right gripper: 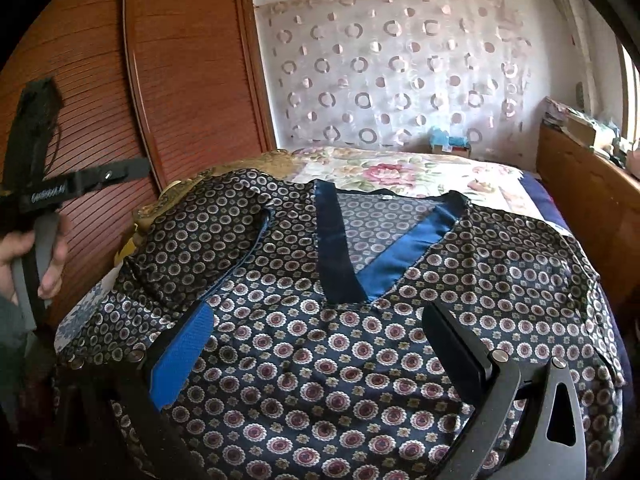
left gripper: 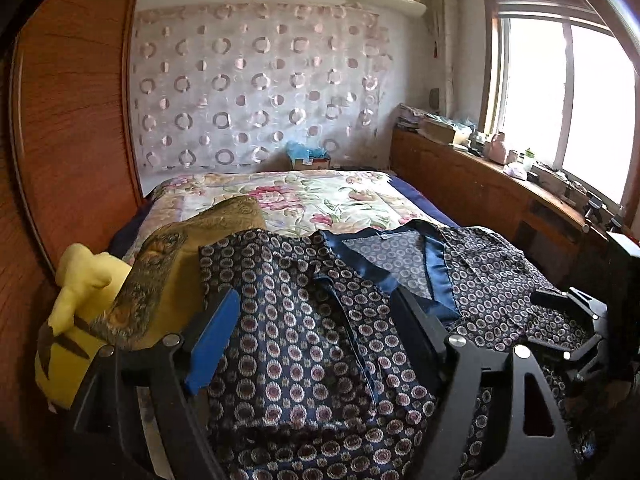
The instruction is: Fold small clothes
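Note:
A navy top (right gripper: 320, 340) printed with small round flowers, with a blue satin V-neck band (right gripper: 376, 256), lies spread face up on the bed. Its left sleeve (right gripper: 200, 236) is folded across the body. My left gripper (left gripper: 320, 328) is open, its fingers spread just above the top's left side (left gripper: 288, 320). My right gripper (right gripper: 316, 352) is open and hovers over the top's chest below the V-neck. The right gripper's frame (left gripper: 576, 320) shows in the left wrist view over the top's right side. The left gripper's handle (right gripper: 36, 184) shows in a hand at the right wrist view's left edge.
The bed has a floral cover (left gripper: 304, 196) behind the top. A gold cushion (left gripper: 192, 256) and a yellow plush toy (left gripper: 80, 300) sit at the top's left. A wooden wardrobe (right gripper: 180, 80) stands left. A cluttered wooden ledge (left gripper: 500, 176) runs under the window on the right.

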`<state>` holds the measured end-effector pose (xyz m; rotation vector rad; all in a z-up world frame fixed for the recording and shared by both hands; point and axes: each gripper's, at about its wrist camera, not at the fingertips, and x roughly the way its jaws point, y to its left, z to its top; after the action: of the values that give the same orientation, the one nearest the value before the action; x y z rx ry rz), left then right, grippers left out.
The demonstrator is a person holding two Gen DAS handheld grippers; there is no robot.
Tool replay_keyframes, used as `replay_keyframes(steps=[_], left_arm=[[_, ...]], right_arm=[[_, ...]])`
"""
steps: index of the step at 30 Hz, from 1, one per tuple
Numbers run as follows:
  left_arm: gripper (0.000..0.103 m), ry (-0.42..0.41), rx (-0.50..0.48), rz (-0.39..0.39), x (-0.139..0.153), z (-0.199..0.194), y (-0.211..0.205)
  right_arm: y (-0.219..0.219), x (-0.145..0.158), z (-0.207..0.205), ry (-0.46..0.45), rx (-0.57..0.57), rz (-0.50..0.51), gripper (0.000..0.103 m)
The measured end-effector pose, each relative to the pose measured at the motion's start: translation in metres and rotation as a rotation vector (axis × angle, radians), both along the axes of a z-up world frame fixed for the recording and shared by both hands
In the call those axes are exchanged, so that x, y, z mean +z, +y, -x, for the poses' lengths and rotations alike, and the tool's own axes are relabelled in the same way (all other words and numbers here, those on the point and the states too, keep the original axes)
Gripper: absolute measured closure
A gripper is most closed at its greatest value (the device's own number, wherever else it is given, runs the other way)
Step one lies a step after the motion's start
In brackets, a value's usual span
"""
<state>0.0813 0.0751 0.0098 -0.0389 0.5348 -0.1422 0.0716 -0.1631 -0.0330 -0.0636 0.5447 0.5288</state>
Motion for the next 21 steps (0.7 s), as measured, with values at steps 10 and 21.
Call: replay_keyframes(steps=[10, 21], left_arm=[[0.025, -0.016, 0.027, 0.000, -0.017, 0.020, -0.016], [0.025, -0.004, -0.021, 0.004, -0.028, 0.028, -0.043]], right_arm=[[-0.019, 0.005, 0.002, -0.008, -0.041, 0.006, 0.000], [-0.059, 0.010, 0.008, -0.026, -0.115, 0.014, 0.000]])
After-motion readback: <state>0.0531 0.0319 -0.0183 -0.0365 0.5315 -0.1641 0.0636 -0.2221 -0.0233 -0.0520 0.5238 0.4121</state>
